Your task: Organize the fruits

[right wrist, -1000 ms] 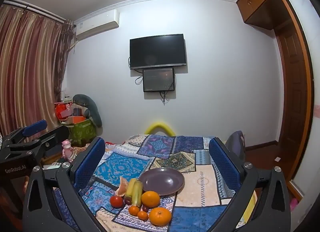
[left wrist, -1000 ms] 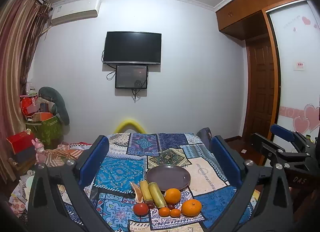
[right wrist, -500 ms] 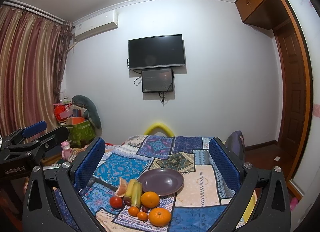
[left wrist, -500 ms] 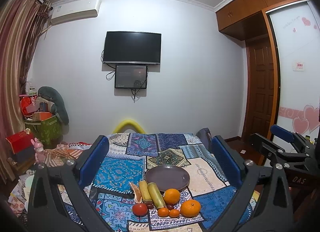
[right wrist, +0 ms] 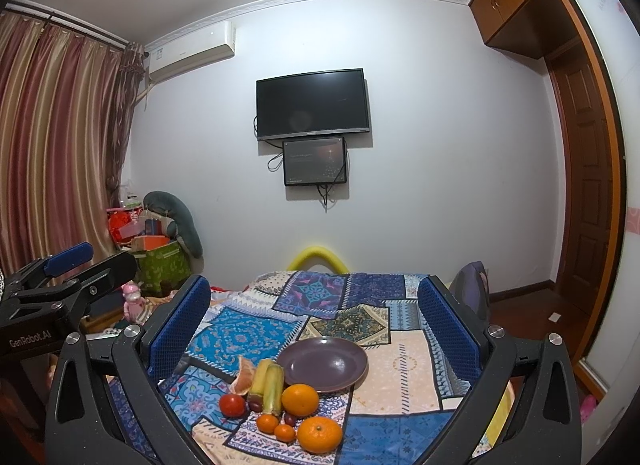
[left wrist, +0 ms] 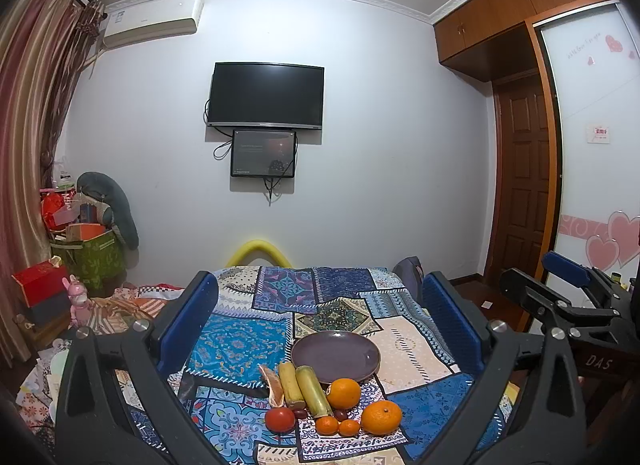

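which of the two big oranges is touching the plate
The farther big orange, which sits against the purple plate's near rim. The other big orange lies nearer the camera, beside the two small mandarins, clear of the plate.

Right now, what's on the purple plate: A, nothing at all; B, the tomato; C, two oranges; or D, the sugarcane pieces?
A: the purple plate is bare, while the oranges, tomato and sugarcane pieces all lie on the patchwork cloth in front of it.
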Demonstrator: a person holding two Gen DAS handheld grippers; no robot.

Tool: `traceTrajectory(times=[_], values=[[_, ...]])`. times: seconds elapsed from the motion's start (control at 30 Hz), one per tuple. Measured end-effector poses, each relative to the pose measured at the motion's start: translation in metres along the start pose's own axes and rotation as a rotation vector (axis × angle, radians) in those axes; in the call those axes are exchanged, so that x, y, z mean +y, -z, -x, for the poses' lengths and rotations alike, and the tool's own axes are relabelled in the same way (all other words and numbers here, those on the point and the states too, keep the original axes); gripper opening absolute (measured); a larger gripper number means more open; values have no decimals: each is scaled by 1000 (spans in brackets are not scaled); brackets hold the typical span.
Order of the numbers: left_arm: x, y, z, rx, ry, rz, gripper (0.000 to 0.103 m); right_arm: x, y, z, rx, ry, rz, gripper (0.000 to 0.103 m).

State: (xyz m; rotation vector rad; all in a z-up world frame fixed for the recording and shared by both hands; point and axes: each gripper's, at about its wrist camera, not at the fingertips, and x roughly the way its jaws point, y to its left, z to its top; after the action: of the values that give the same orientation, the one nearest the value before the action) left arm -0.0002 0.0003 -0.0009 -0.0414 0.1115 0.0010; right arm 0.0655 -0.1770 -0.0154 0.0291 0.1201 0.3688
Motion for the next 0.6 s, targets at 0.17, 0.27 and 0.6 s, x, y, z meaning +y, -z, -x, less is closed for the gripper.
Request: traceTrajectory(times=[0.17,0.27,0.6], values=[[-1,-1,0,-2,-1,-3,103,0,0,0,0,-2,0,103],[0,0,1,-4,-4,1,103,0,0,1,-2,-2,3,103],[-1,-1,1,-7,-4,7,103,1,0,1,-5,-4,1,103]])
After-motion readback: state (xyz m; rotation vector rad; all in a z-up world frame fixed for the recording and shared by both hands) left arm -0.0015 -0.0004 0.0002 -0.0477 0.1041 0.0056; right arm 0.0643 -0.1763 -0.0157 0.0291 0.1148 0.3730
